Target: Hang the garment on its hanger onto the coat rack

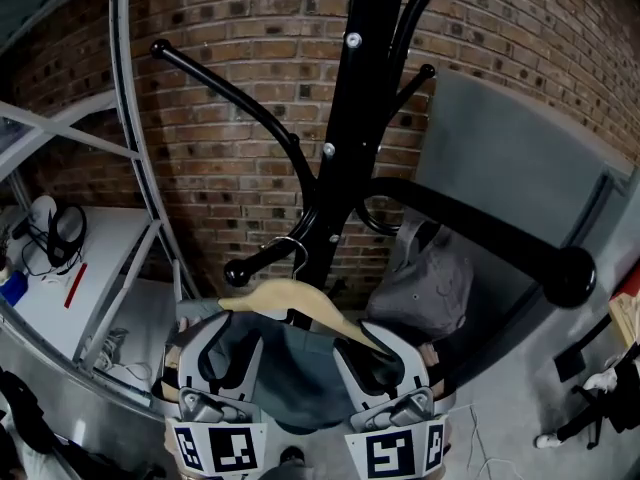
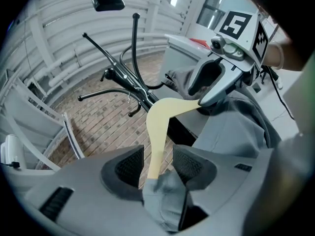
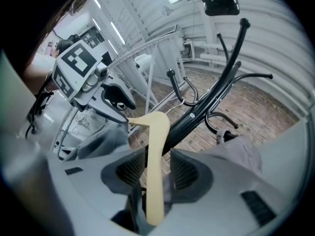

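Observation:
A pale wooden hanger (image 1: 290, 296) carries a grey-blue garment (image 1: 290, 373). Its metal hook (image 1: 293, 249) sits over a low peg (image 1: 262, 260) of the black coat rack (image 1: 355, 118). My left gripper (image 1: 228, 340) is open, with the hanger's left arm (image 2: 158, 127) passing between its pads untouched, and cloth (image 2: 167, 195) bunched below. My right gripper (image 1: 372, 343) is also open around the right arm (image 3: 156, 151). Each gripper view shows the other gripper at the hanger's far end: the right gripper (image 2: 211, 82) and the left gripper (image 3: 115, 100).
A grey bag (image 1: 425, 283) hangs on the rack to the right of the hanger. A brick wall (image 1: 240, 38) stands behind. A metal shelf frame (image 1: 130, 168) and a white table with cables (image 1: 60, 238) are at the left. A thick rack arm (image 1: 480, 233) juts out to the right.

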Demonstrator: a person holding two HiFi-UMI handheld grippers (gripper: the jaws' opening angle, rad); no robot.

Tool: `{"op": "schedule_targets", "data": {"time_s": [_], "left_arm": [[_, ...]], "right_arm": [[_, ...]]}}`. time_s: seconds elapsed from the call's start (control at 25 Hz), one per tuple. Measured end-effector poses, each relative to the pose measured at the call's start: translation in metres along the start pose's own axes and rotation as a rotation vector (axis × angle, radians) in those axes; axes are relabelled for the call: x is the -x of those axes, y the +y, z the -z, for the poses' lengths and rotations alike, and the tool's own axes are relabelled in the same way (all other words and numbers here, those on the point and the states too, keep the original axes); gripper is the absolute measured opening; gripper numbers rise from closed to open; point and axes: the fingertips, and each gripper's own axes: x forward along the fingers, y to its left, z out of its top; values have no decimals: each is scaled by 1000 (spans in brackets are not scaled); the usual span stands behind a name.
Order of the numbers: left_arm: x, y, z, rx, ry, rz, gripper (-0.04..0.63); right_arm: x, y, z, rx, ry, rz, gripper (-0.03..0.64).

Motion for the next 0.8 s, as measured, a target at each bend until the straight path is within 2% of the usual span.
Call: {"op": "schedule_targets", "data": {"time_s": [0.12,0.28,0.48,0.64,0.8], "left_arm": [[15,-1,-5,-17,2,-37,175],[34,-7,-13,-10,13,-48,174],[61,-14,-25,25,11,-48,172],[86,-22,-37,47,5,-70,110],[109,-34,-48,54,7,-62,76]], "right_arm": [[11,4,-1,-13,6,0,157],[32,1,-6,-26,-11,31,63],[57,11,-13,-69,-30,2,44],[80,22,-13,-85,-31,-22,38],[106,29,-12,-90,-18,-27,37]]}}
